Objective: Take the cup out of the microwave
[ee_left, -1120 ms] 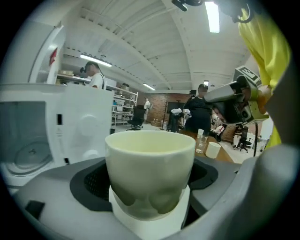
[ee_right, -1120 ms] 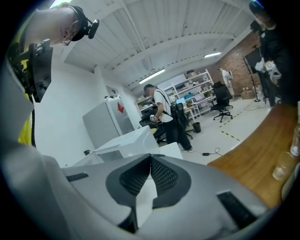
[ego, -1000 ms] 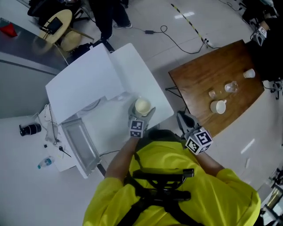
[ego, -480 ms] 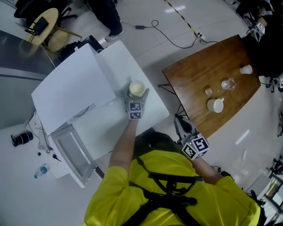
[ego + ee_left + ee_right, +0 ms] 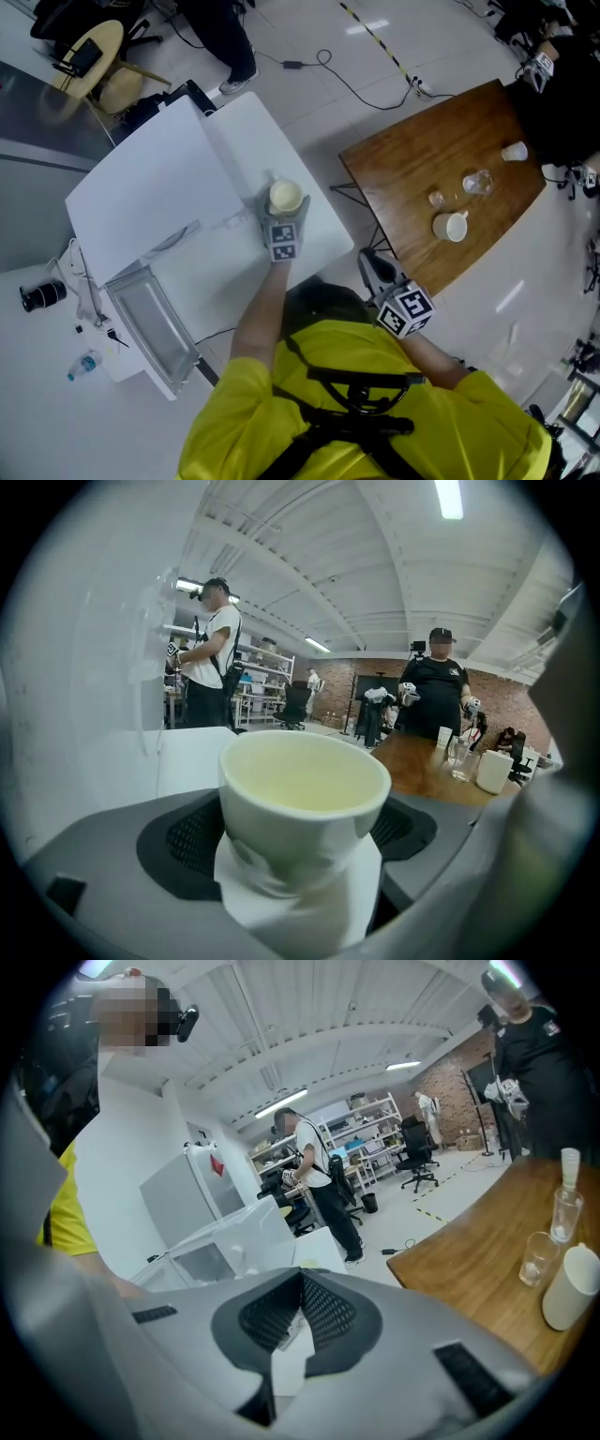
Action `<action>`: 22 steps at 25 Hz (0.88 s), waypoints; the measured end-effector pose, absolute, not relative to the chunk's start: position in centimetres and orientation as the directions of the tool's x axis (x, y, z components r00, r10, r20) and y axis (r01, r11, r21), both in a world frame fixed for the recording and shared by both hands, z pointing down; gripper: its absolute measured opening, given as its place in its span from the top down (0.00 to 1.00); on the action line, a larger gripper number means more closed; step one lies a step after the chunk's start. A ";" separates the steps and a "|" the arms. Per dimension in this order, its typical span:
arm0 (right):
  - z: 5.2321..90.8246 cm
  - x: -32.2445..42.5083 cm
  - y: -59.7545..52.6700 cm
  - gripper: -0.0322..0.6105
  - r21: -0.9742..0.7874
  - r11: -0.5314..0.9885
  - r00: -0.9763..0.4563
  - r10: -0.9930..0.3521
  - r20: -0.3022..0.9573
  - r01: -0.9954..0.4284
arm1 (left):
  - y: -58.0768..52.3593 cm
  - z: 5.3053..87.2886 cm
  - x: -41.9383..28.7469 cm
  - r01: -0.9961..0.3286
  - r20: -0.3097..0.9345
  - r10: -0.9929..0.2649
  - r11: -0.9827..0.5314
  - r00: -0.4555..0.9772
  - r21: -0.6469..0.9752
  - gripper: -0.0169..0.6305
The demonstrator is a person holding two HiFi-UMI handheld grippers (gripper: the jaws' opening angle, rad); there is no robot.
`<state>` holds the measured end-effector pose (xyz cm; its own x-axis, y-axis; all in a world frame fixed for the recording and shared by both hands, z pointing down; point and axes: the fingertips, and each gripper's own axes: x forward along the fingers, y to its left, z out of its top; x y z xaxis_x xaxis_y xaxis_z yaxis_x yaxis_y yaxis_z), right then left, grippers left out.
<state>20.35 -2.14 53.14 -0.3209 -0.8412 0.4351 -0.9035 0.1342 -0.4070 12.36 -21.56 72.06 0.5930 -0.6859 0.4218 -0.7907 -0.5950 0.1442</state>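
A cream cup (image 5: 285, 197) (image 5: 302, 803) sits between the jaws of my left gripper (image 5: 284, 195) (image 5: 305, 855), which is shut on it over the white table (image 5: 319, 220). The cup is outside the white microwave (image 5: 150, 183), just right of its front. The microwave door (image 5: 150, 323) hangs open toward me. Whether the cup touches the tabletop cannot be told. My right gripper (image 5: 368, 264) (image 5: 300, 1283) is held low by my body, between the two tables, its jaws together with nothing in them.
A wooden table (image 5: 412, 159) stands to the right with a white mug (image 5: 448, 226), small glasses (image 5: 476, 182) and a paper cup (image 5: 513, 152). A bottle (image 5: 80, 366) and a black lens (image 5: 37, 294) lie at the left. A person (image 5: 436, 700) stands beyond the wooden table.
My left gripper has carried the cup a little farther from the microwave's open front, across the white table. The right gripper has stayed low near my body.
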 end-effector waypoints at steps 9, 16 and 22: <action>50.5 19.0 -4.5 0.94 -0.404 0.200 -0.367 -0.843 0.393 -0.893 | -10.2 62.4 6.9 -0.686 0.302 -0.622 -0.591 0.722 0.424 0.33; 45.3 14.4 -9.1 0.94 -0.364 0.380 -0.490 -0.823 0.287 -0.850 | -8.8 46.4 -9.7 -0.821 0.165 -0.856 -0.389 0.490 0.417 0.62; 38.0 6.9 -12.1 0.94 -0.283 0.581 -0.633 -0.760 0.146 -0.763 | -7.6 38.9 -19.1 -0.944 0.196 -0.956 -0.157 0.219 0.289 0.92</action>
